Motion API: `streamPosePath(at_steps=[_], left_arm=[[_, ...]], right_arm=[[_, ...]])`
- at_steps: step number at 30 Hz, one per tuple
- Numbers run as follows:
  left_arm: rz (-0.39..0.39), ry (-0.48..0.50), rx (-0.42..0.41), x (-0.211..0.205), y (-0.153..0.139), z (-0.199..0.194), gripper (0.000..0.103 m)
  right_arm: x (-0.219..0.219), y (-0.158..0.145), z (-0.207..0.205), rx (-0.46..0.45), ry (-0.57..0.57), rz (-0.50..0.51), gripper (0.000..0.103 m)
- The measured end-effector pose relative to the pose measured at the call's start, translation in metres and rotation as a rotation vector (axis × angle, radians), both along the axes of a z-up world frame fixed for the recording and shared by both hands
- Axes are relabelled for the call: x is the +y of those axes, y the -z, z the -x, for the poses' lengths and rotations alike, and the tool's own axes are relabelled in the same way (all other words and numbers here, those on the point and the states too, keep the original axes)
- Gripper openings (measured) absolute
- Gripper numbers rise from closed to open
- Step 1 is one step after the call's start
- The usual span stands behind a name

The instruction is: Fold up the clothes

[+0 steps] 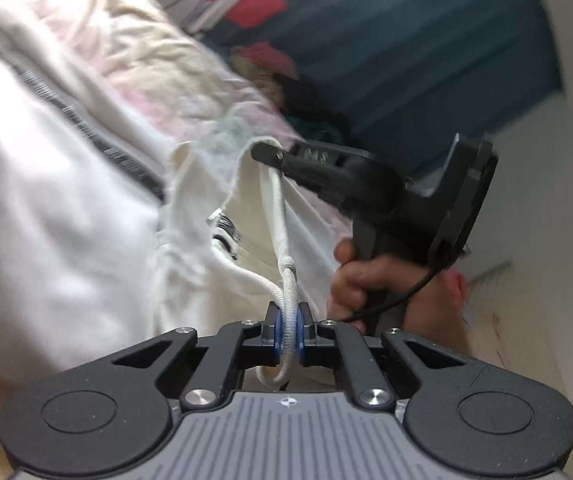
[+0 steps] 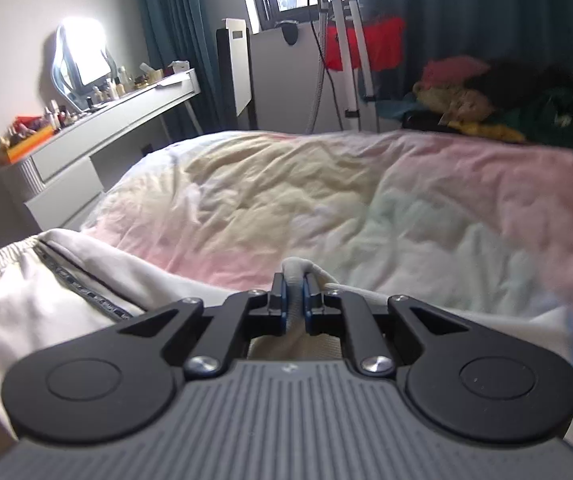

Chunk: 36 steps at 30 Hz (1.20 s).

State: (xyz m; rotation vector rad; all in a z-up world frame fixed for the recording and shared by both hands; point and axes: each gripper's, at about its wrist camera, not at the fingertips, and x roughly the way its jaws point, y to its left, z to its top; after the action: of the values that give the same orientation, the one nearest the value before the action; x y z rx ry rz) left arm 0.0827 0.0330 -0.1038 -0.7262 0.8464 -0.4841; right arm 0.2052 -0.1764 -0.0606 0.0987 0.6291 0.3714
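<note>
Here, white garment (image 1: 66, 216) hem between claws

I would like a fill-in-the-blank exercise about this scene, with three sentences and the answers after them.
1. The left gripper is shut on the white garment's ______.
2. The right gripper is ______ on a fold of the white garment.
3. The garment lies on a ______ with a pastel cover.

Missing words: drawstring; shut; bed
</note>
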Motion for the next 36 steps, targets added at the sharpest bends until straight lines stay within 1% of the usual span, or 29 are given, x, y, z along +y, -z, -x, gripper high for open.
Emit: streamPosePath(at_steps=[1, 3, 6, 8, 9, 10, 13, 14, 16, 17, 18, 19, 20, 21, 22, 23, 25, 28, 29, 32, 34, 36], left_arm=[[0.0, -0.011, 0.035, 0.003, 0.005, 0.0, 0.007], [-0.027, -0.03, 0.112, 0.005, 0.02, -0.003, 0.007], [-0.112, -0.025, 0.07, -0.003, 0.023, -0.006, 0.008], [-0.176, -0.016, 0.012, -0.012, 0.018, -0.007, 0.01], [-0.194, -0.019, -0.001, -0.015, 0.016, -0.006, 0.017], [-0.209, -0.024, -0.011, -0.017, 0.015, -0.005, 0.02], [-0.274, -0.026, -0.055, -0.021, 0.007, 0.003, 0.034], [-0.308, -0.026, -0.074, -0.023, 0.003, 0.007, 0.043], [-0.361, -0.032, -0.109, -0.026, -0.004, 0.013, 0.054], [-0.386, -0.035, -0.127, -0.027, -0.008, 0.016, 0.067], [-0.415, -0.047, -0.149, -0.025, -0.014, 0.024, 0.077], [-0.443, -0.061, -0.181, -0.025, -0.02, 0.029, 0.079], [-0.47, -0.074, -0.215, -0.025, -0.025, 0.034, 0.081], [-0.49, -0.083, -0.236, -0.025, -0.029, 0.037, 0.082], [-0.509, -0.092, -0.254, -0.025, -0.033, 0.041, 0.082], [-0.516, -0.099, -0.265, -0.023, -0.036, 0.044, 0.083], [-0.518, -0.115, -0.283, -0.019, -0.043, 0.05, 0.086], [-0.533, -0.132, -0.324, -0.014, -0.055, 0.064, 0.093], [-0.547, -0.138, -0.342, -0.014, -0.057, 0.069, 0.095], [-0.597, -0.159, -0.392, -0.013, -0.064, 0.082, 0.097], [-0.616, -0.167, -0.407, -0.011, -0.068, 0.091, 0.097], [-0.61, -0.172, -0.405, -0.008, -0.071, 0.097, 0.098]], right_arm=[[0.001, 0.003, 0.0, 0.007, 0.004, 0.004, 0.011], [0.004, 0.01, 0.0, 0.02, 0.012, 0.011, 0.011], [0.008, 0.019, 0.0, 0.039, 0.025, 0.022, 0.013], [0.011, 0.026, 0.0, 0.052, 0.033, 0.029, 0.013], [0.013, 0.029, 0.0, 0.059, 0.037, 0.033, 0.013], [0.014, 0.032, 0.0, 0.066, 0.041, 0.036, 0.013], [0.018, 0.042, 0.0, 0.085, 0.054, 0.047, 0.013], [0.015, 0.037, 0.002, 0.088, 0.065, 0.036, 0.014], [0.008, 0.021, 0.009, 0.082, 0.089, 0.007, 0.014], [0.005, 0.012, 0.016, 0.067, 0.096, 0.001, 0.015], [0.001, 0.003, 0.023, 0.051, 0.103, -0.003, 0.016], [-0.002, -0.006, 0.031, 0.032, 0.111, -0.006, 0.029], [-0.006, -0.014, 0.041, 0.015, 0.119, -0.012, 0.05], [-0.01, -0.022, 0.05, -0.002, 0.126, -0.018, 0.061], [-0.015, -0.029, 0.061, -0.017, 0.133, -0.026, 0.076], [-0.019, -0.035, 0.073, -0.032, 0.141, -0.035, 0.079], [-0.029, -0.046, 0.098, -0.057, 0.158, -0.049, 0.078], [-0.045, -0.052, 0.141, -0.089, 0.218, -0.084, 0.078], [-0.049, -0.051, 0.154, -0.095, 0.234, -0.093, 0.078], [-0.054, -0.043, 0.186, -0.11, 0.278, -0.094, 0.078], [-0.053, -0.033, 0.204, -0.112, 0.304, -0.076, 0.078], [-0.051, -0.025, 0.213, -0.108, 0.307, -0.057, 0.078]])
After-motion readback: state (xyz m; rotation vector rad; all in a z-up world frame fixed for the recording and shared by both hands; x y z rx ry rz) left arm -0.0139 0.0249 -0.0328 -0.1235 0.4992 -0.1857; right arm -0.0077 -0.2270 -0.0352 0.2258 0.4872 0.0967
